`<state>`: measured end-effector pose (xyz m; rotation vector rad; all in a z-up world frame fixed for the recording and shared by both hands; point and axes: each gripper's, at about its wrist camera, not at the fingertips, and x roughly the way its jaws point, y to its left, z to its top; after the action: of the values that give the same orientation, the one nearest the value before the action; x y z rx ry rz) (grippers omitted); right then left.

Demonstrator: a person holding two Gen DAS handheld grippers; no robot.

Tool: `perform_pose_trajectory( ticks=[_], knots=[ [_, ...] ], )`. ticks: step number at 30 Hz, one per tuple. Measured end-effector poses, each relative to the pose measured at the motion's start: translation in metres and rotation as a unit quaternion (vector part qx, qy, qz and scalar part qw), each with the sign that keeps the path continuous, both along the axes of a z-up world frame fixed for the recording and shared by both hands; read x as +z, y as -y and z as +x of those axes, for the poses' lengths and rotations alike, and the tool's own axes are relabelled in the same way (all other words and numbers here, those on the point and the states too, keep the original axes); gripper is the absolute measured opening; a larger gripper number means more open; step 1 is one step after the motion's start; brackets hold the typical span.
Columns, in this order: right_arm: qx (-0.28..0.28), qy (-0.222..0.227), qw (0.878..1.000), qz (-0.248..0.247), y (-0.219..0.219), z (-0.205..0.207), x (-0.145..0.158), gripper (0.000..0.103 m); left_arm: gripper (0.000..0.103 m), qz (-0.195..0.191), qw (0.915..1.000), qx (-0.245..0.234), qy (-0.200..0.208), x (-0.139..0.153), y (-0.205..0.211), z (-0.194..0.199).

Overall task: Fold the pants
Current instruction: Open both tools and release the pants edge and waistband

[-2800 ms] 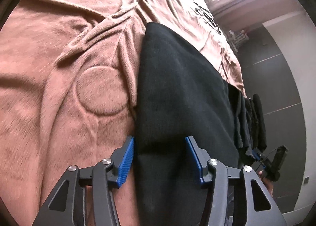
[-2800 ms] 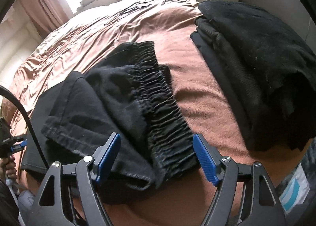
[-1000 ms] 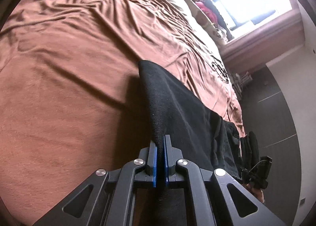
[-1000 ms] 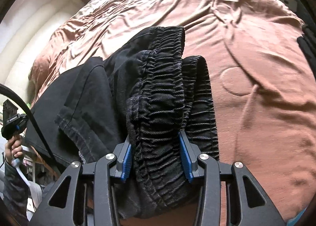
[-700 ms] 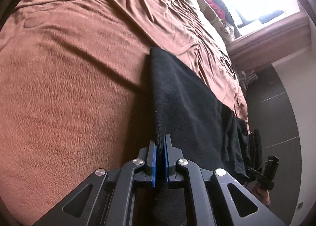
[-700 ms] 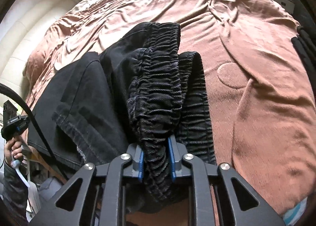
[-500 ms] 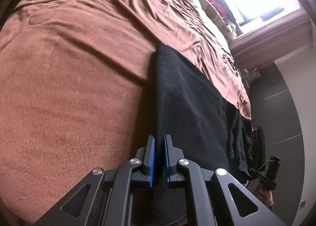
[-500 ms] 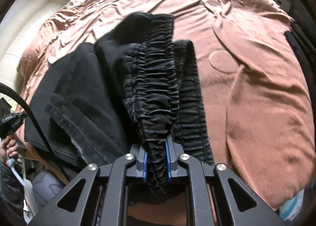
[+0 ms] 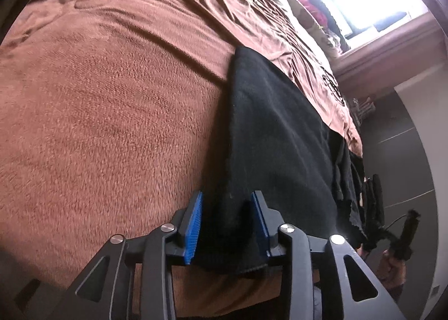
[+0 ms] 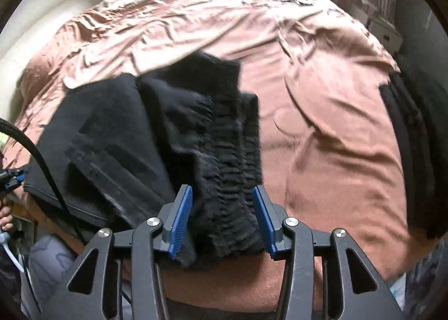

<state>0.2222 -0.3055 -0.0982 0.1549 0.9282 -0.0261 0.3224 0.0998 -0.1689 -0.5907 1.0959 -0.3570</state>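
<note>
While both pairs of fingers are spreading apart, the black pants (image 9: 280, 138) lie along the near edge of the bed (image 9: 112, 96), on its brown fleece cover. On the left wrist view, the left gripper (image 9: 227, 220) has its blue pads drawn off the cloth: the end of the pants sits between them, slack, with a gap at each side, so nothing is clamped. That end drapes down just past the pads toward the bed's edge. From there the black cloth runs away in a long flat band toward the far right, where the person's other hand (image 9: 392, 266) shows by the edge.

Over on the right wrist view, the right gripper (image 10: 222, 216) is letting go as well. The gathered, ribbed waistband (image 10: 224, 157) stands bunched between its pads, which are apart from it on the right side; on the left, contact is hard to judge. Beside it to the left, a flat folded layer of the pants lies on the cover. More dark clothing (image 10: 406, 152) rests at the right edge, well apart.
</note>
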Motion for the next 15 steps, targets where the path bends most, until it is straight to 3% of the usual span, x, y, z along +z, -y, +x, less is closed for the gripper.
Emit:
perform_pose_trajectory(
  ticks=[4, 7, 10, 15],
  knots=[
    [0.029, 0.019, 0.999, 0.006, -0.019, -0.001, 0.015, 0.043, 0.044, 0.007, 0.9997, 0.007, 0.024, 0.007, 0.002, -0.012],
    [0.059, 0.026, 0.998, 0.004, -0.039, 0.000, 0.021, 0.043, 0.052, 0.012, 0.9990, 0.016, 0.039, 0.011, 0.003, -0.021],
    [0.082, 0.023, 0.996, 0.003, -0.056, 0.007, 0.021, 0.057, 0.060, 0.009, 0.9984, 0.024, 0.049, 0.012, 0.004, -0.030],
    [0.110, 0.014, 0.994, -0.014, -0.091, 0.021, 0.020, 0.058, 0.066, -0.007, 0.9977, 0.042, 0.053, 0.010, 0.001, -0.040]
  ],
)
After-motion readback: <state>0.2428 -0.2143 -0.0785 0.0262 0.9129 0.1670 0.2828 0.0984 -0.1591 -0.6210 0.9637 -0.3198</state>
